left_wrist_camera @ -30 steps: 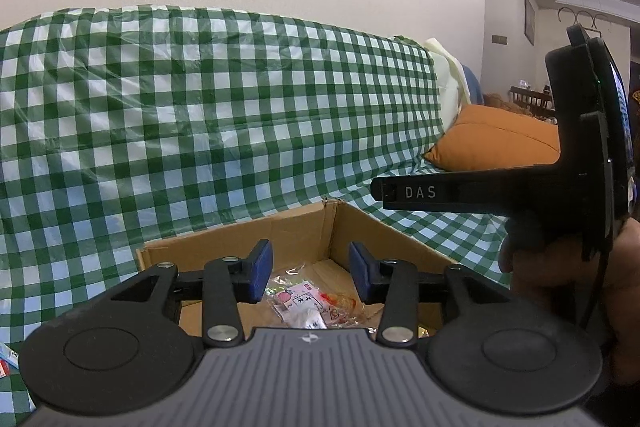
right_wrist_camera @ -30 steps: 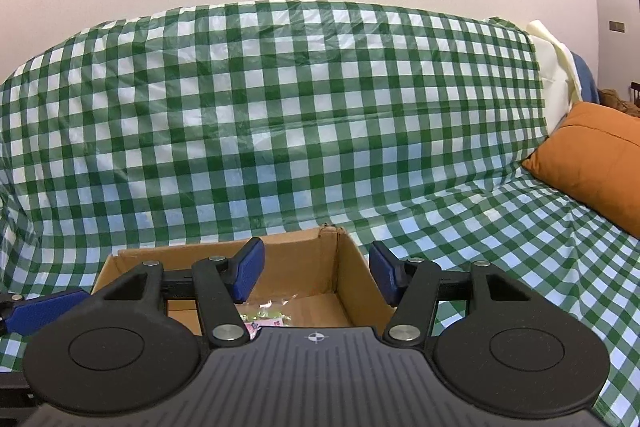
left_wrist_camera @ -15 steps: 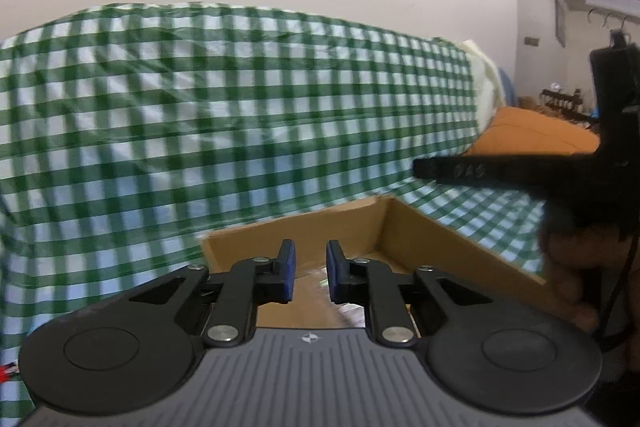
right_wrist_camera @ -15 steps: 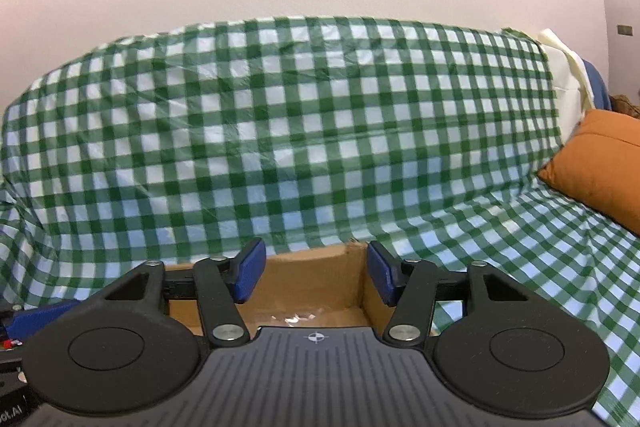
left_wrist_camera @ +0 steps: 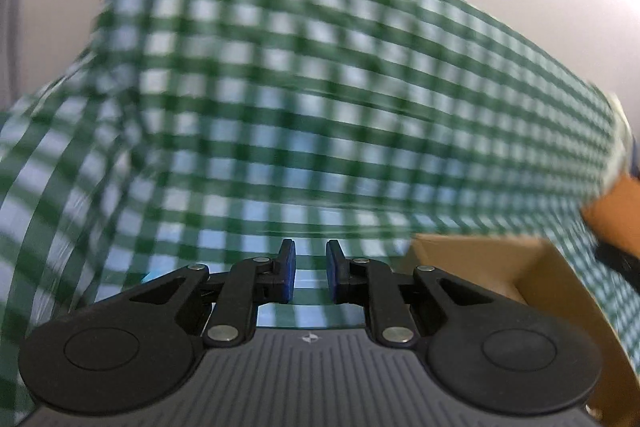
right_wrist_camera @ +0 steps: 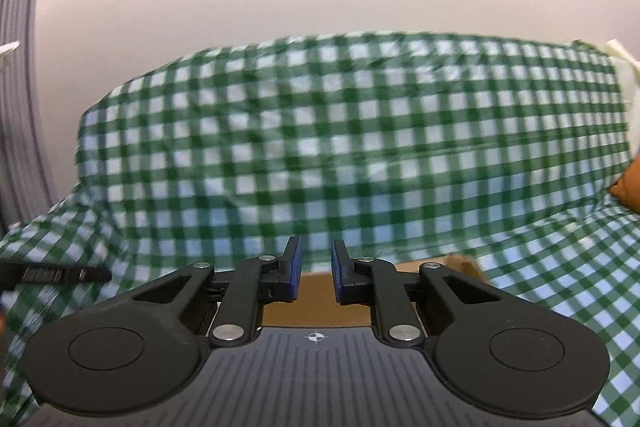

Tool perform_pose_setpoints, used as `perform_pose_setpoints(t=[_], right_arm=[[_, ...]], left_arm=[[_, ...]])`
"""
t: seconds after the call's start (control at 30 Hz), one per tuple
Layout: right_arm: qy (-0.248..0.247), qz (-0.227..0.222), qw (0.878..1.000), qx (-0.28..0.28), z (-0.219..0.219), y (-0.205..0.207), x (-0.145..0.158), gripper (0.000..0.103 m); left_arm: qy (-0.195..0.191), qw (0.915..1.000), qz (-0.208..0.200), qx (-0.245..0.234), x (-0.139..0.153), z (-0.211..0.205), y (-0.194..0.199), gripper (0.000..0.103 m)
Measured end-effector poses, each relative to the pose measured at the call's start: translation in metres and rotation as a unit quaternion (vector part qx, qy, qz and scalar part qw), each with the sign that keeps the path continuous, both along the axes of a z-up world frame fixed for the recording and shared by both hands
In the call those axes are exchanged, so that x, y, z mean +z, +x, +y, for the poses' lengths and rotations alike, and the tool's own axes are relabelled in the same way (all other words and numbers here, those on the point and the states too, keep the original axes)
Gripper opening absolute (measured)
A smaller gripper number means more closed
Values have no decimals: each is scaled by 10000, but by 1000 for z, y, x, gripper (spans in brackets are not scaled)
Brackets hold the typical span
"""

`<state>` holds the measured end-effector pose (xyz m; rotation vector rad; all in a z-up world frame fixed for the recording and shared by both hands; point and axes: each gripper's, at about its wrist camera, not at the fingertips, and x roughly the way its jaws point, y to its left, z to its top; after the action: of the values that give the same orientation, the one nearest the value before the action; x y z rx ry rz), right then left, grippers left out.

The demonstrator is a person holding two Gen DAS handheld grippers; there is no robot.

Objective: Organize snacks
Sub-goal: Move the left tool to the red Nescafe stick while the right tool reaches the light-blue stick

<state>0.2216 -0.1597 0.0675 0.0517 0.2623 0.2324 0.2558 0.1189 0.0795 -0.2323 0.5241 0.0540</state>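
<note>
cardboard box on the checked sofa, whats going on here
A person holds a two-finger gripper in each hand over a sofa draped in a green checked cloth. Neither the left gripper nor the right gripper holds anything; the jaws of each stand a narrow gap apart. The open cardboard box sits on the seat, low and to the right in the blurred left wrist view, and just behind the right gripper's fingers. No snack shows in either view. An orange cushion lies at the right.

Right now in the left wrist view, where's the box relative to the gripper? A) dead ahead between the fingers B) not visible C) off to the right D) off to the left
C: the box sits at lower right, beside the left gripper, with only checked cloth between the fingers.
</note>
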Motion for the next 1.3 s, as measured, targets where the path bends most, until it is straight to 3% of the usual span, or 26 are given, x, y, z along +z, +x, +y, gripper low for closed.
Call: perform_pose_setpoints(t=[0.07, 0.1, 0.17, 0.23, 0.3, 0.53, 0.77, 0.9, 1.0, 1.03, 1.1, 1.2, 1.3], right_arm=[[-95, 59, 9998, 158, 5, -1, -2, 17], [-140, 68, 9996, 254, 8, -2, -3, 17], [-249, 70, 9990, 365, 14, -3, -5, 17], [-242, 132, 9984, 498, 18, -1, -6, 17], [-206, 211, 9972, 683, 22, -1, -7, 18], [-234, 588, 9904, 1228, 51, 4, 11, 18], [-171, 1117, 9790, 1696, 114, 36, 41, 18], [-227, 1739, 9601, 2178, 159, 61, 31, 18], [-343, 2159, 9467, 2366, 200, 82, 13, 18], [-391, 2280, 9423, 2419, 212, 89, 6, 18], [-529, 2497, 9348, 2471, 237, 104, -10, 18], [-781, 2776, 9246, 2489, 267, 124, -37, 20], [-1092, 2952, 9162, 2479, 289, 139, -64, 32]], left_arm=[[-387, 9976, 334, 470, -17, 19, 3, 17], [-808, 9929, 455, 739, -22, 33, 6, 17], [-1334, 9856, 485, 919, -29, 49, 10, 17], [-1628, 9791, 446, 1134, -32, 61, 12, 18], [-2126, 9675, 395, 1312, -39, 75, 11, 18], [-3042, 9352, 441, 1756, -61, 102, 1, 17], [-3803, 8915, 510, 2408, -86, 132, -14, 18], [-4320, 8491, 447, 3007, -101, 155, -29, 20], [-4565, 8225, 377, 3373, -112, 169, -38, 20], [-4573, 8193, 378, 3437, -115, 171, -39, 20], [-4513, 8207, 246, 3495, -114, 172, -40, 20], [-4564, 8137, 54, 3600, -114, 172, -42, 22], [-4513, 8057, 205, 3831, -118, 167, -40, 26]])
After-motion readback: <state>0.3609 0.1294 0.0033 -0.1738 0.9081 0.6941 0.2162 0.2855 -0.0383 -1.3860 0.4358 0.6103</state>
